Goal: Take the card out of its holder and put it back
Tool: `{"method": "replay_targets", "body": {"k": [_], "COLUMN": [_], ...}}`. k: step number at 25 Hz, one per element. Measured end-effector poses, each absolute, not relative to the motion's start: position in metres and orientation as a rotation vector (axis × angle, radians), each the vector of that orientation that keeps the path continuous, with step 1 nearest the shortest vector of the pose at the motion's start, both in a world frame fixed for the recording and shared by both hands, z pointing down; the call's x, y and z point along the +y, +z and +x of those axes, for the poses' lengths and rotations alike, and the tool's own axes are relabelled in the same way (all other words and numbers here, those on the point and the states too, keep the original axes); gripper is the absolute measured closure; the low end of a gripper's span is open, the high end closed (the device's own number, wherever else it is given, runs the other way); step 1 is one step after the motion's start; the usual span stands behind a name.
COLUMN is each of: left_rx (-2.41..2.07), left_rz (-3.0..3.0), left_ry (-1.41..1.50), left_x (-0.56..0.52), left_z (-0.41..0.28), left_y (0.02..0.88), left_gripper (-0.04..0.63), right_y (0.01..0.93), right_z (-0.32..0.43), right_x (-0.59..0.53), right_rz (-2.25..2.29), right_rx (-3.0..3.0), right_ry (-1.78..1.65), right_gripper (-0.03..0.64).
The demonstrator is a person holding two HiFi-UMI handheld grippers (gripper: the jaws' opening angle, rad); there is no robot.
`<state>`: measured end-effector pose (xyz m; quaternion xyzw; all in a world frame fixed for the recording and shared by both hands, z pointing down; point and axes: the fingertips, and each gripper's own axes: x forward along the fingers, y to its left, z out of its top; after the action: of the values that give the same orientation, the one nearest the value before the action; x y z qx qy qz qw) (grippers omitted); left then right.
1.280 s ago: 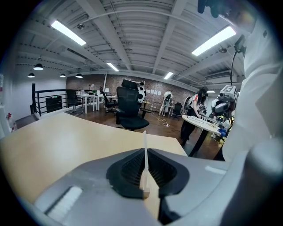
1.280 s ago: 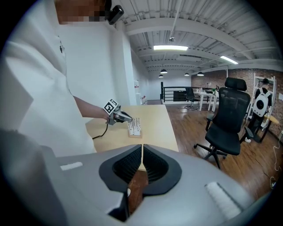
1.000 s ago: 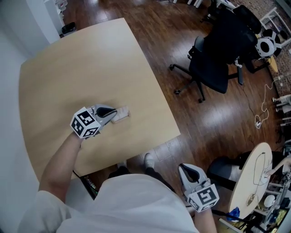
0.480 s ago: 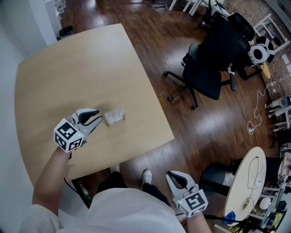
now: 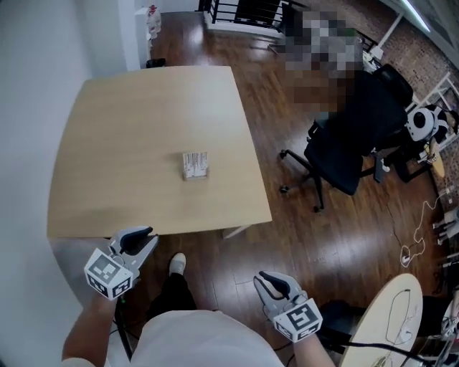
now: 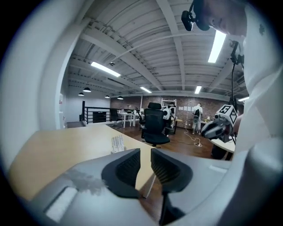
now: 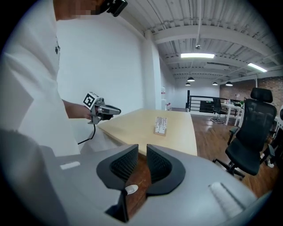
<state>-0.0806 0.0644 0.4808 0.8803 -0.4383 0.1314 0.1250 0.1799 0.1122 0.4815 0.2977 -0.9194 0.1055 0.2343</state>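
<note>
The card holder [image 5: 194, 165], a small pale block with white cards standing in it, sits alone near the middle of the light wooden table [image 5: 122, 136]. It also shows in the left gripper view [image 6: 117, 143] and the right gripper view [image 7: 160, 125]. My left gripper [image 5: 147, 236] hangs off the table's near edge, well away from the holder. Its jaws [image 6: 146, 152] are closing with a narrow gap and nothing between them. My right gripper [image 5: 262, 277] is low over the floor at my right side, its jaws [image 7: 142, 150] slightly apart and empty.
A black office chair [image 5: 351, 154] stands on the dark wooden floor right of the table. A round white table [image 5: 398, 315] with cables is at the lower right. A black railing [image 5: 244, 11] runs along the far side. My shoe [image 5: 177, 263] is under the table's edge.
The left gripper has left the card holder and drawn back past the table's near edge. The holder now stands by itself. The whole view has backed away from the table.
</note>
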Motion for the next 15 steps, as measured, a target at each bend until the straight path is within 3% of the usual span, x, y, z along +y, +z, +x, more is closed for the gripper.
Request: {"method": "replay_targets", "body": {"k": [8,15], "left_rx": [-1.353,-1.384], "left_rz": [2.411,2.389], "left_ry": [0.282,0.291], "left_x": [0.257,0.312], "left_z": [0.019,0.037], "left_y": [0.492,0.476], "left_gripper": [0.525,0.525], "right_y": [0.497,0.490], "right_z": [0.241,0.252], "right_x": [0.210,0.252], "right_rz": [0.622,0.590], "right_rx": [-2.589,-2.594], "right_ry": [0.260,0.262], "right_gripper": [0.540,0.540]}}
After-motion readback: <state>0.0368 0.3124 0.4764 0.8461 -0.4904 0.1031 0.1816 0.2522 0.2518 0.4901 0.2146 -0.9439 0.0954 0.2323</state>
